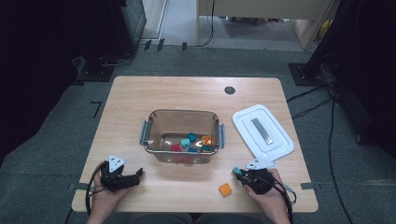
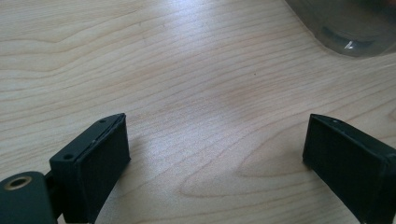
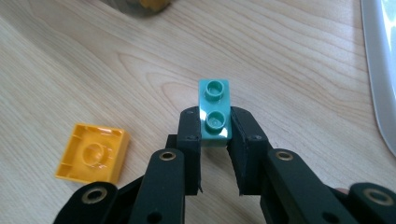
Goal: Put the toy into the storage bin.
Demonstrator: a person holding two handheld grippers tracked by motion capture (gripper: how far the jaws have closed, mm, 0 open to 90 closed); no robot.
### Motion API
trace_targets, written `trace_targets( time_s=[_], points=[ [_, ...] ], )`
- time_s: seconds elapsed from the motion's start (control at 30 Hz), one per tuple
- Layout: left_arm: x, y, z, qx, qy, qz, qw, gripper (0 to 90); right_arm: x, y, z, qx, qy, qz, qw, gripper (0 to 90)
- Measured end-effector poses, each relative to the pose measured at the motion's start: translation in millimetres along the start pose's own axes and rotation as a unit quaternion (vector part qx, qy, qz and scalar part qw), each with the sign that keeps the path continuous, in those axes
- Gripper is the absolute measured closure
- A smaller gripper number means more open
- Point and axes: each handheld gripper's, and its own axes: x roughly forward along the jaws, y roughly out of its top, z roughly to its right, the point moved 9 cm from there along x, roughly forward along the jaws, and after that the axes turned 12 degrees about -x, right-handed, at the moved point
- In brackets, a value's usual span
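My right gripper (image 3: 215, 135) is shut on a teal two-stud brick (image 3: 214, 112), its pads pressing both long sides just above the wooden table (image 3: 289, 70). From the high view, that gripper (image 1: 243, 176) sits near the front right edge with the teal brick (image 1: 237, 171) at its tip. An orange square brick (image 3: 93, 153) lies upside down to its left, also seen as the orange brick (image 1: 225, 189). My left gripper (image 2: 215, 149) stands open over bare wood, and the same left gripper (image 1: 135, 176) rests at the front left.
A clear plastic bin (image 1: 152, 122) at the table's middle holds several teal, red and orange bricks. Its white lid (image 1: 280, 144) lies flat to the right. A dark round grommet (image 1: 229, 90) sits near the far edge. The bin's corner (image 2: 350, 32) shows ahead of the left gripper.
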Motion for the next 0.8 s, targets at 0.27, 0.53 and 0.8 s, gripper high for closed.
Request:
trace_targets(
  time_s=[0.27,0.53,0.8],
  points=[
    [0.0,0.0,0.0,0.000,0.000,0.000,1.0000,7.0,-7.3,14.4,-0.6,0.006,0.013,0.018,0.9997,76.3],
    [0.0,-0.1,0.0,0.000,0.000,0.000,1.0000,7.0,-16.3,33.4,1.4,0.002,0.021,0.033,0.9992,76.3],
    [0.0,-0.1,0.0,0.000,0.000,0.000,1.0000,7.0,-28.5,54.7,5.4,-0.006,0.023,0.046,0.9986,76.3]
  ],
)
